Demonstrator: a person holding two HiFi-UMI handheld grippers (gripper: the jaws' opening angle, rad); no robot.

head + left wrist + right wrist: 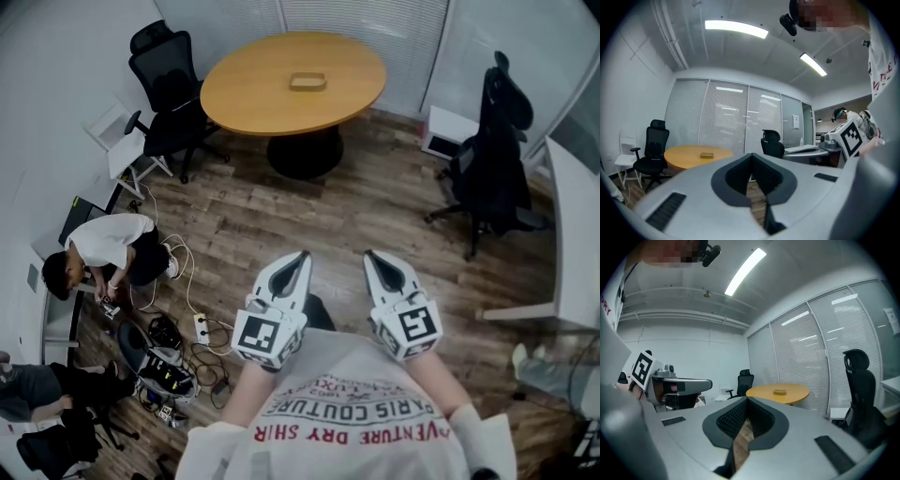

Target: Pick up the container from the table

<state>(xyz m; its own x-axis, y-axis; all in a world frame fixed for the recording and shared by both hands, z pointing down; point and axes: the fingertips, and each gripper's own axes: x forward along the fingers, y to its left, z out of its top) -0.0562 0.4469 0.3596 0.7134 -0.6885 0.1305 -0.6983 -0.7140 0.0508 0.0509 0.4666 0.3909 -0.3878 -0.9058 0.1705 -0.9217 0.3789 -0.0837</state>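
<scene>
container [307, 82] on round table [239, 108] | black chair [172, 89] beside table | left gripper [302, 255], right gripper [371, 255]: jaws together, empty

Round table [242, 94], far centre: container [307, 82] on top, near the middle.
Office chair [167, 89]: just left of the table.
Second office chair [492, 155]: well to the table's right.
Crouching person [108, 246]: floor, left, cables [192, 323] beside.
Left gripper [300, 255], right gripper [371, 256]: foreground, side by side, well short of the table.
</scene>
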